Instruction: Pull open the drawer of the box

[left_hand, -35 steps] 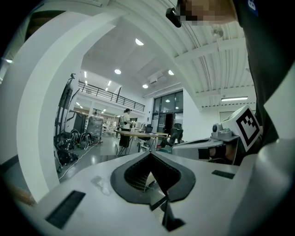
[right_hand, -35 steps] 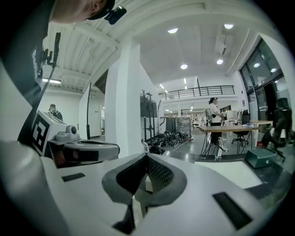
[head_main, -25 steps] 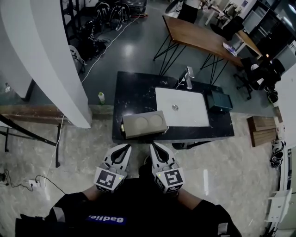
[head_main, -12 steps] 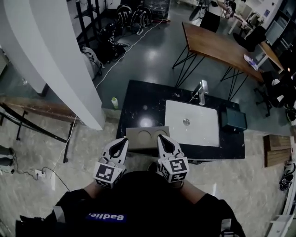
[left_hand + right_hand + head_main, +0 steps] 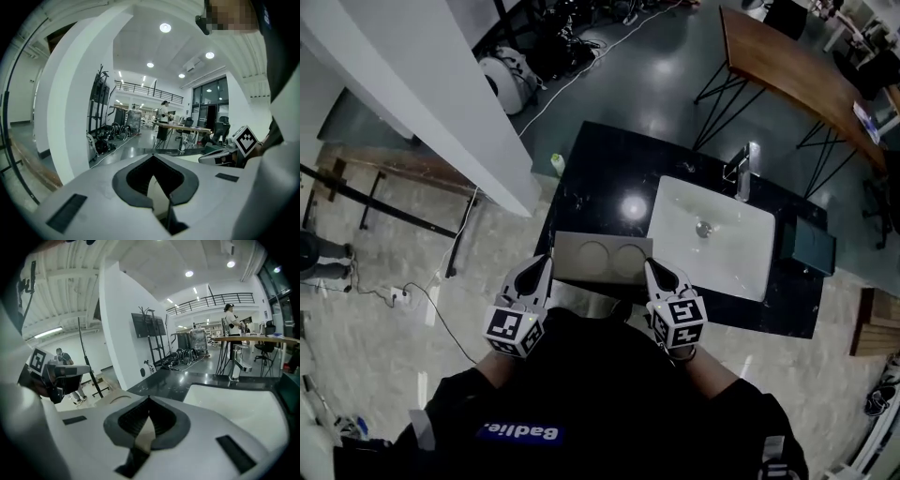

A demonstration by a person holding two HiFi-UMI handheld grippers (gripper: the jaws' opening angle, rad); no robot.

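A grey-beige box (image 5: 602,258) with two round recesses in its top sits at the near edge of the black counter (image 5: 600,173). Its front face is hidden from the head view by the person's body. My left gripper (image 5: 546,262) is shut and empty, its tips by the box's near left corner. My right gripper (image 5: 651,266) is shut and empty by the near right corner. In the left gripper view the jaws (image 5: 152,157) meet at a point, with beige box surface showing through the gap behind them. In the right gripper view the jaws (image 5: 149,399) meet too, the box top (image 5: 115,399) just left of them.
A white sink basin (image 5: 712,234) with a tap (image 5: 741,169) fills the counter right of the box. A dark green case (image 5: 807,246) lies at the far right end. A white pillar (image 5: 441,94) rises on the left, a small bottle (image 5: 557,164) near it. A wooden table (image 5: 797,70) stands beyond.
Both grippers have moved forward and down to the counter's edge; their tips now flank the box's near corners instead of hanging short of it. Both stay shut.
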